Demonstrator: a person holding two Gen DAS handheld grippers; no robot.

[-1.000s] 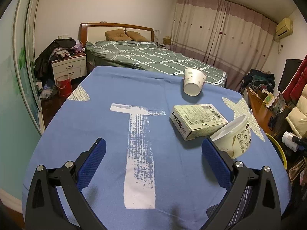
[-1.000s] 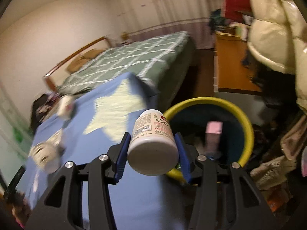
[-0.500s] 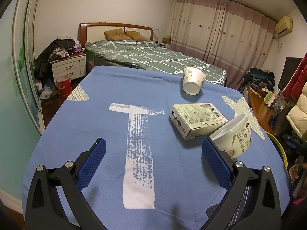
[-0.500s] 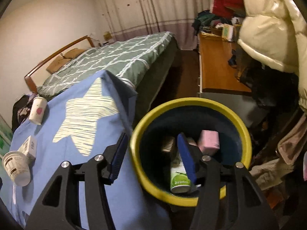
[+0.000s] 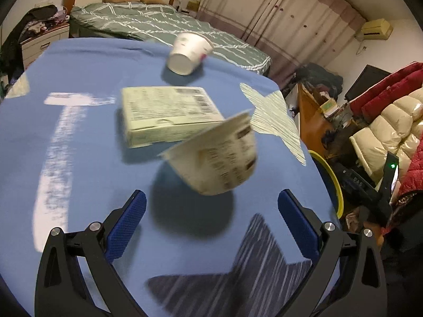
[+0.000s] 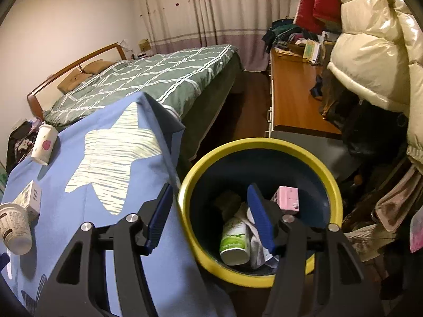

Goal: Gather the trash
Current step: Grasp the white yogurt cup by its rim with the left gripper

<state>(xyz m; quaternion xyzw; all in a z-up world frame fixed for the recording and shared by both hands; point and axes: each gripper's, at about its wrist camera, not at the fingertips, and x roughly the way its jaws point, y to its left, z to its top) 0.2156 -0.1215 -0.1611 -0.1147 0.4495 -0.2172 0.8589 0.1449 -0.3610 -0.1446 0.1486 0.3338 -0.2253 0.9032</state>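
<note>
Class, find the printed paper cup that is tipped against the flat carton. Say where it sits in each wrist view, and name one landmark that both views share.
Left wrist view: the printed paper cup is near the middle, blurred, tilted against the carton.
Right wrist view: the same cup is at the far left edge, low down.
Shared landmark: the pale star on the blue cloth.

The left gripper, fingers spread wide, hangs near a tipped printed cup beside a box.
</note>
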